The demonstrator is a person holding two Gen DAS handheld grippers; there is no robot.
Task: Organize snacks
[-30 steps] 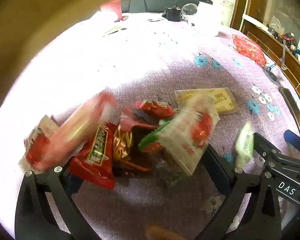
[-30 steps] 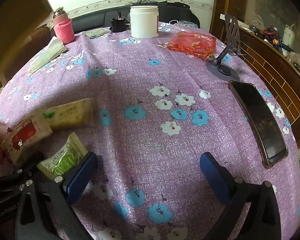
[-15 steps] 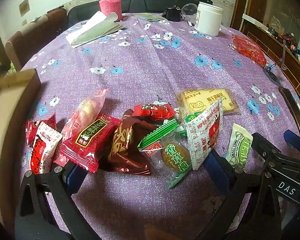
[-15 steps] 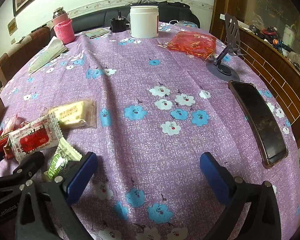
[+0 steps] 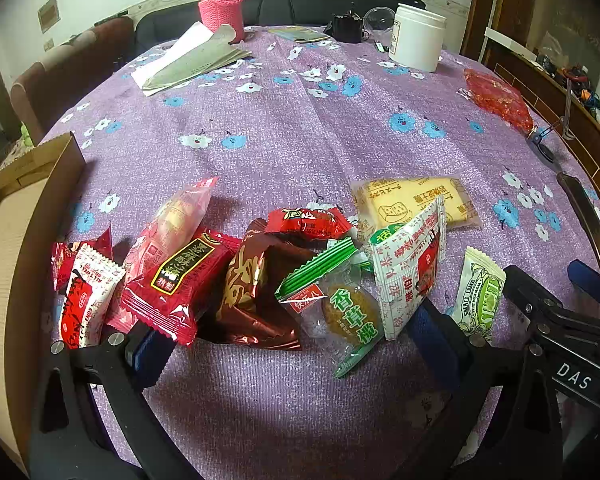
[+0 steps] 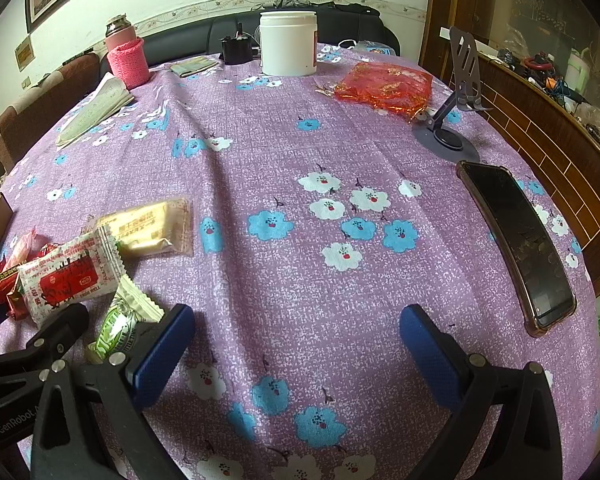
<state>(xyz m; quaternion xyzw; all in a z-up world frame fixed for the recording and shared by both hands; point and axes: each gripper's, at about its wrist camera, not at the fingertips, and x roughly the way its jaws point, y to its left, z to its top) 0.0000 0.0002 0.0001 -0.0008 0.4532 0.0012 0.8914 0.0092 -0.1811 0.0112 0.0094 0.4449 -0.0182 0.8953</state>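
Jumbled wrapped snacks [image 5: 260, 280] heaped on purple tablecloth [image 5: 300, 140]

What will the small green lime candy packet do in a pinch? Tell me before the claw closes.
The lime candy packet looks like thin crimped film, so it would probably crumple and feel very light. Its glossy wrapper may slip. It lies flat on the tablecloth, so rolling seems unlikely, but a push could slide it easily.

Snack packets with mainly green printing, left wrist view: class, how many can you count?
2: the lime candy packet lying apart at the right, and the green-edged clear packet at the pile's front. Others may be hidden under the pile.
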